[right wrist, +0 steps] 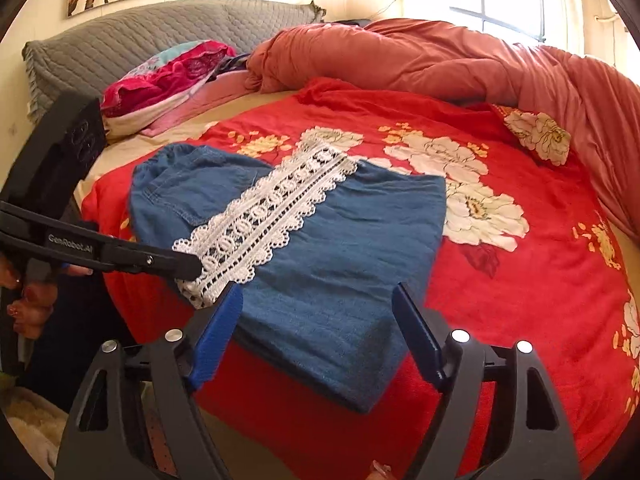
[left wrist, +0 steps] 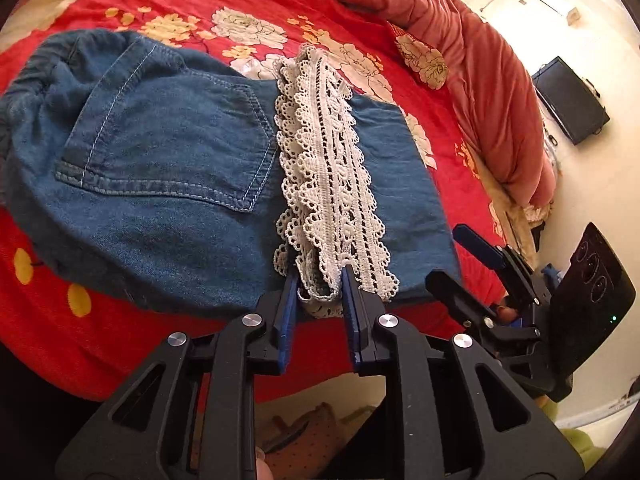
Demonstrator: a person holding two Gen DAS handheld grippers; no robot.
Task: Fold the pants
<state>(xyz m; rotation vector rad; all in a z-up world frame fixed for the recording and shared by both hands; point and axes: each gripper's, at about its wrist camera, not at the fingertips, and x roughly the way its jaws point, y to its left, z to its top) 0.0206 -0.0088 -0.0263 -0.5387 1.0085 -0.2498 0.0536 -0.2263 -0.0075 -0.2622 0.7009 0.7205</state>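
Left wrist: pants [left wrist: 168, 168] lie waistband far-left, lace hem [left wrist: 332, 200] seemingly tool-pinched [left wrist: 320, 300].

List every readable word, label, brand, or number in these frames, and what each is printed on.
"Gen-Robot.AI": white lettering on the black arm of the left hand-held gripper, seen in the right wrist view.
No other text is visible; the denim pants show no tag or label.
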